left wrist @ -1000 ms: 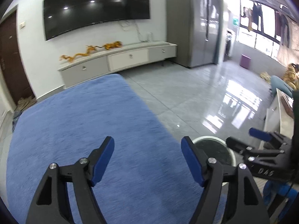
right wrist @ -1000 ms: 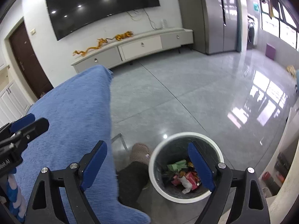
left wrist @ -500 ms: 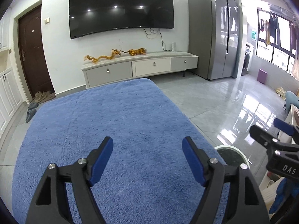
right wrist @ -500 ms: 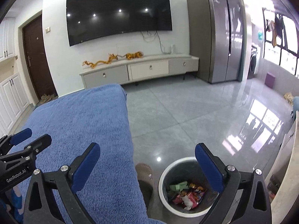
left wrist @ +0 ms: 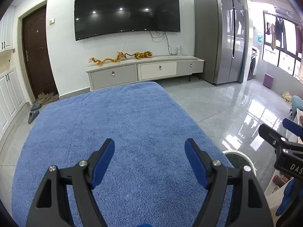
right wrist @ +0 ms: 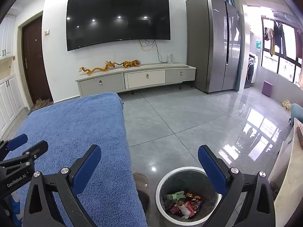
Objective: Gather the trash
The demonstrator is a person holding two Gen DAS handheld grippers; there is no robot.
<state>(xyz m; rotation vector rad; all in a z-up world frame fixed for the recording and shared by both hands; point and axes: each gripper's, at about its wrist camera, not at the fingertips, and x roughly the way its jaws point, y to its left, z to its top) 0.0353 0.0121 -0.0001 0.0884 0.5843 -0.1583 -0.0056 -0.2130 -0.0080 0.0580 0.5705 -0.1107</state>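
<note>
The blue fuzzy cover point(left wrist: 117, 132) fills most of the left wrist view, with the big wall TV point(left wrist: 126, 9) at 12 o'clock, the low TV cabinet point(left wrist: 145, 71) under it carrying the gold dragon and tiger figures point(left wrist: 121, 56), and the steel fridge point(left wrist: 219, 47) off at 2 o'clock. The brown door point(left wrist: 36, 53) sits at 10 o'clock with slippers point(left wrist: 34, 113) on the floor below it.

The left gripper point(left wrist: 149, 160) hangs over the cover with its jaws spread wide and nothing between them. The right gripper point(right wrist: 149, 168) is just as wide apart and just as empty.

The trash bin point(right wrist: 161, 189) stands upright on the grey tile at 5 o'clock in the right wrist view, mouth facing straight up, right beside the cover's edge. The wrappers point(right wrist: 184, 201) lie in a heap at its bottom (red, green and orange bits). A brown slipper point(right wrist: 141, 181) sits between bin and cover.

Compared with half a second ago, both cameras have levelled off a touch more, so the bin sits higher in the right view; jaw spacing looks unchanged.
</note>
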